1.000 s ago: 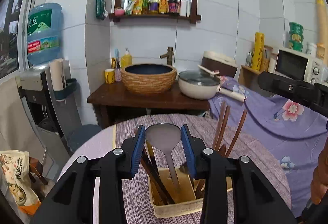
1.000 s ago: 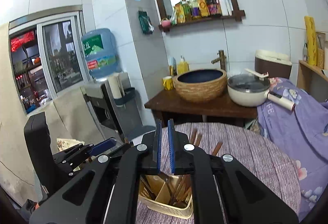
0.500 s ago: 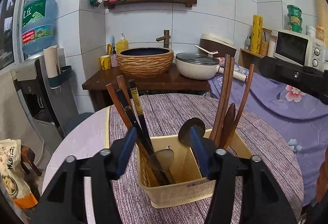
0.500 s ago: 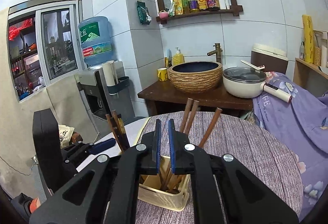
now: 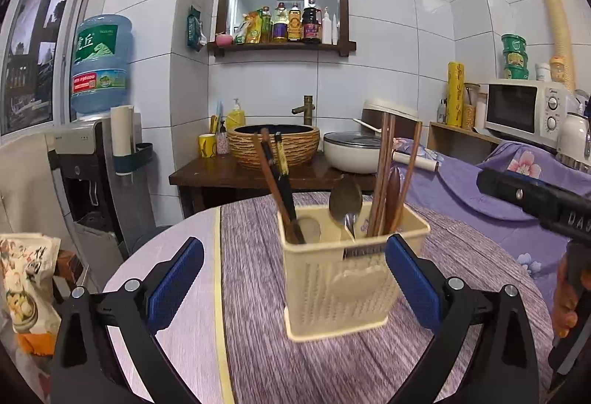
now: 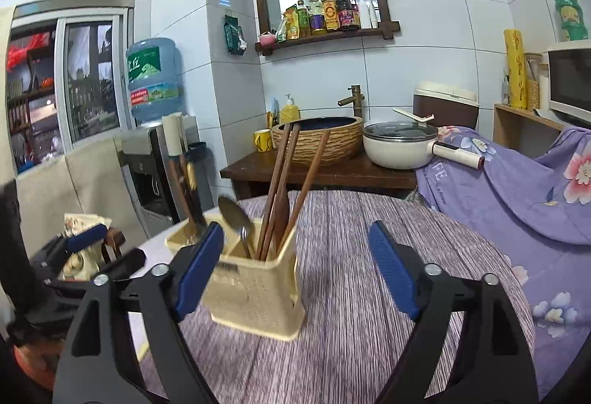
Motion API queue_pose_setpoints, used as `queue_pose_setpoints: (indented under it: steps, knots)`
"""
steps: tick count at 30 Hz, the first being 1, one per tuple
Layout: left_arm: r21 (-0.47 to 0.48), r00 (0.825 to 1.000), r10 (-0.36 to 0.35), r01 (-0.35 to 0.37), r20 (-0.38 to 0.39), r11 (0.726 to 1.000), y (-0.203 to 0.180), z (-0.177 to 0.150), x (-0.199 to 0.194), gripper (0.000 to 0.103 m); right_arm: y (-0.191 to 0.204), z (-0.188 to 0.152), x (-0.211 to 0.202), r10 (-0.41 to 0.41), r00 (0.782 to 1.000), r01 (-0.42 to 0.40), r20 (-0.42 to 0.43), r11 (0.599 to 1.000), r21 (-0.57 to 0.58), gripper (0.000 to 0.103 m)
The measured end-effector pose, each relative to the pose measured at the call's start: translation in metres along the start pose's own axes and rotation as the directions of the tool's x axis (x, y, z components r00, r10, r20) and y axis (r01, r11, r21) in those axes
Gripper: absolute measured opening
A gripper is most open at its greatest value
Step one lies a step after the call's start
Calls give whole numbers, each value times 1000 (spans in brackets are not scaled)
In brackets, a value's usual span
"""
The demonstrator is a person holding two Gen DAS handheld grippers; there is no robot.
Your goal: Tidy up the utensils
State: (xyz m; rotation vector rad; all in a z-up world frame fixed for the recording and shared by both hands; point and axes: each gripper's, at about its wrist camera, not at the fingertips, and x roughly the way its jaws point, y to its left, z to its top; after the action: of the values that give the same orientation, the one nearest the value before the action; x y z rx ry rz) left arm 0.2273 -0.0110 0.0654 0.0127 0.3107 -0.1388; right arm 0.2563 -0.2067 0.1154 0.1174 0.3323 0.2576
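Both grippers have dropped and backed off since the earlier frames, and the metal spoon that sat between the left fingers is now in the caddy. Left gripper [image 5: 293, 278] is opening wide, nothing held; the cream utensil caddy [image 5: 341, 287] stands just ahead, between the spread fingers, untouched as far as I can see. Right gripper [image 6: 295, 274] is opening too, empty; the caddy [image 6: 255, 293] sits ahead toward its left finger [image 6: 199, 269], which overlaps it in view, contact unclear.

Metal spoon [image 5: 345, 199] stands bowl-up in the middle compartment, brown chopsticks [image 5: 386, 175] and a wooden spoon to its right, dark chopsticks [image 5: 275, 178] in the left compartment. Sorted by type, so the task looks nearly or fully done; wide fingers read as a release and retreat.

Bench [image 5: 461, 293] with purple striped cloth is otherwise bare near the fingers. Beyond: basin [image 5: 273, 143], pot [image 5: 352, 150], water dispenser far left. Tall chopstick ends stick up above the fingers and could snag any re-approach.
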Motion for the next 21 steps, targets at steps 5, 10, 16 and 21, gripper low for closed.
queue_pose_setpoints:
  steps: [5,10,16,21]
  knots:
    - [-25,1000,28,-28,-7,999,2,-29,-34,97,16,-43,-28,-1,1000,0,-7,999,-48,91]
    - [-23,998,50,-50,-27,998,-3,-52,-65,97,26,-83,-58,29,999,-29,-25,999,-19,94]
    - [-64,998,42,-45,-55,997,2,-78,-96,97,41,-114,-97,28,1000,-29,-14,998,-59,97]
    - [-96,996,32,-41,-86,995,6,-96,-117,97,58,-135,-125,35,999,-36,-14,992,-122,97]
